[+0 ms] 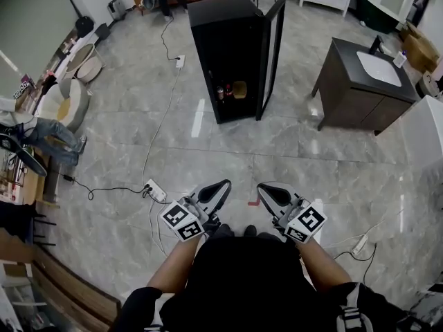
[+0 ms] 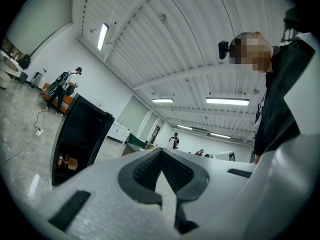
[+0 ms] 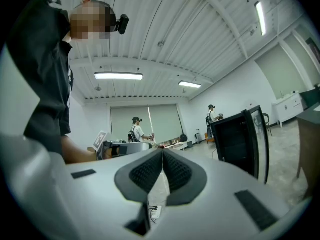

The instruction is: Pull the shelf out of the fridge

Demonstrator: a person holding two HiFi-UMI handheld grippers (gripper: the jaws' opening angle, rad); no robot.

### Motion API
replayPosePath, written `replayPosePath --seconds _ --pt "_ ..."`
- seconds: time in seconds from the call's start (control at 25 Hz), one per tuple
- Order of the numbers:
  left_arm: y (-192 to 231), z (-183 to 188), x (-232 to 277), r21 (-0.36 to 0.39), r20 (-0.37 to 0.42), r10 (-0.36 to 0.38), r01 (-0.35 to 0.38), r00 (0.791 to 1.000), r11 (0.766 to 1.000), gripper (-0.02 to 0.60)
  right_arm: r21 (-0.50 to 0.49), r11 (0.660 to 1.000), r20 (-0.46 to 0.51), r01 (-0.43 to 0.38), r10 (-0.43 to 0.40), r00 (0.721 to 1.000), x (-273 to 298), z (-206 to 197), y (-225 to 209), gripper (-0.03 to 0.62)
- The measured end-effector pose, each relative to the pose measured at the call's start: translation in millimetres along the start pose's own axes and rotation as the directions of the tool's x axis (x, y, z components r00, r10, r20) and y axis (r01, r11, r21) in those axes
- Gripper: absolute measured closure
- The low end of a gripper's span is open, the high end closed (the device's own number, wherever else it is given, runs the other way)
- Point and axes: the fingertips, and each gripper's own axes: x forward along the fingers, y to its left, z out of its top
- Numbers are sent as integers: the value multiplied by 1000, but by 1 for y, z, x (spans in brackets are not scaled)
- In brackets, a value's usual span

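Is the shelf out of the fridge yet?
Not yet. Done: the fridge has its door open. In hand: nothing; the left gripper and right gripper are shut, empty and far from it. Left: walk over and pull the shelf out.

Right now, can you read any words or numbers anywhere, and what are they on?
No text can be read for sure.
Cubes on the left gripper and right gripper: black-and-white square patterns, not words.
Bottles in the fridge: labels too small to read.
Printed label at the room's left edge: some letters, too blurred to read.
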Motion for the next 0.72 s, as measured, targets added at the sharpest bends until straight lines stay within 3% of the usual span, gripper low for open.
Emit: replayPosePath --seconds 0.36,0.72 --pt "-10 -19 -6 14 -51 36 -36 998 999 568 25 999 14 22 -22 1000 -19 -1 -13 568" --pt "11 -29 -4 -22 -65 60 -62 996 998 568 77 994 2 83 -83 997 -23 -13 -40 568"
